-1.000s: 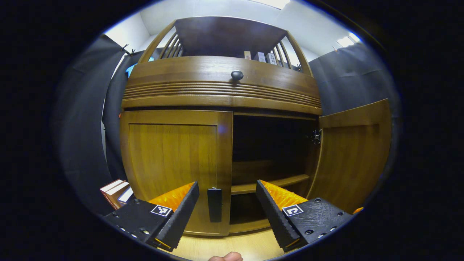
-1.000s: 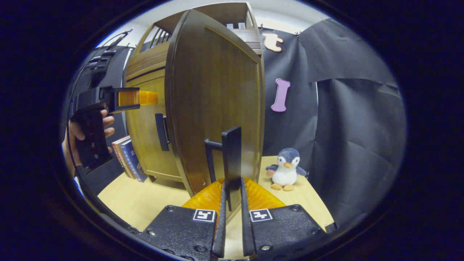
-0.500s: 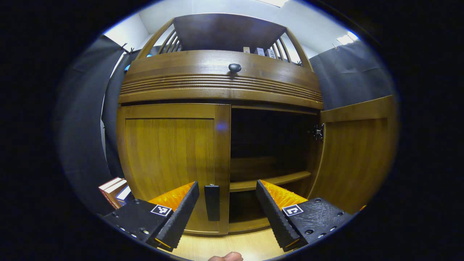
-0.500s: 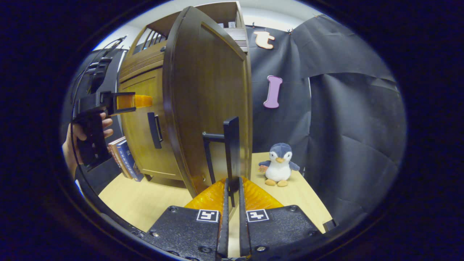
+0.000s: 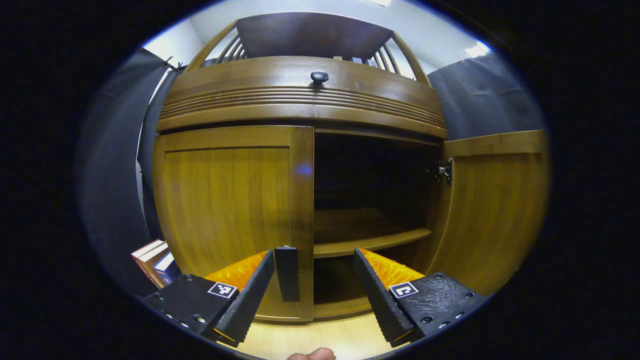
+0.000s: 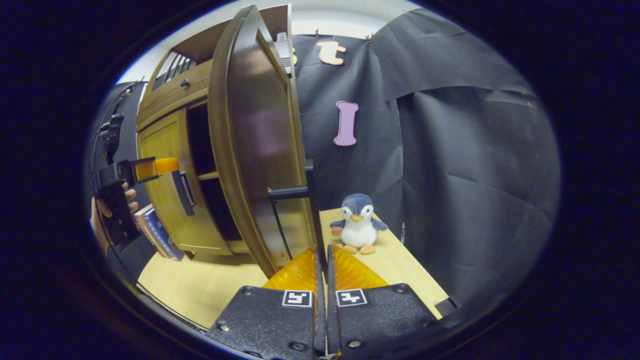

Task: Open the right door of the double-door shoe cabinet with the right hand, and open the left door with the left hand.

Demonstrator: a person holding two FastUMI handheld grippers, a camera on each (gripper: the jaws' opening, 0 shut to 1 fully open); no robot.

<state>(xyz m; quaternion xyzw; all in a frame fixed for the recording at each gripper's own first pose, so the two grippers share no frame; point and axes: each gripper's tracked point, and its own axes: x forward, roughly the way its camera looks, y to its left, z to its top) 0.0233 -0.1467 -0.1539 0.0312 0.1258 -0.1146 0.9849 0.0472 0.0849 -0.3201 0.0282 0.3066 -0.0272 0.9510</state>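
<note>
I have the tall brown wooden double-door shoe cabinet point(image 5: 300, 107) square ahead in the left gripper view, standing on the pale wood table point(image 6: 210, 285) against the booth's black cloth. Its right door point(image 6: 250, 150), a flat brown wooden panel, is swung well out on its hinge, baring the dark interior and a wooden shelf point(image 5: 370, 242); the left door point(image 5: 225, 200) is shut flush. These panels look rigid and fairly light, so I judge they will swing on their hinges with a steady pull and no flex — the only sensible hold is the handle, since the smooth faces offer nothing to pinch. My right gripper point(image 6: 322, 260) is clamped narrow on the right door's slim black bar handle point(image 6: 310, 200), fingers pressed to either side of its lower end. My left gripper point(image 5: 312, 280) is spread wide, empty, with the left door's short black bar handle point(image 5: 287, 272) standing between its fingers, just beside the left-hand one — touching or not, I cannot tell. I reckon closing on that handle comes next, squarely, as a thin stiff bar could slip from a skewed grip. Off to the side sit a small grey-and-white plush penguin point(image 6: 357, 222) and some upright books point(image 6: 152, 232).
</note>
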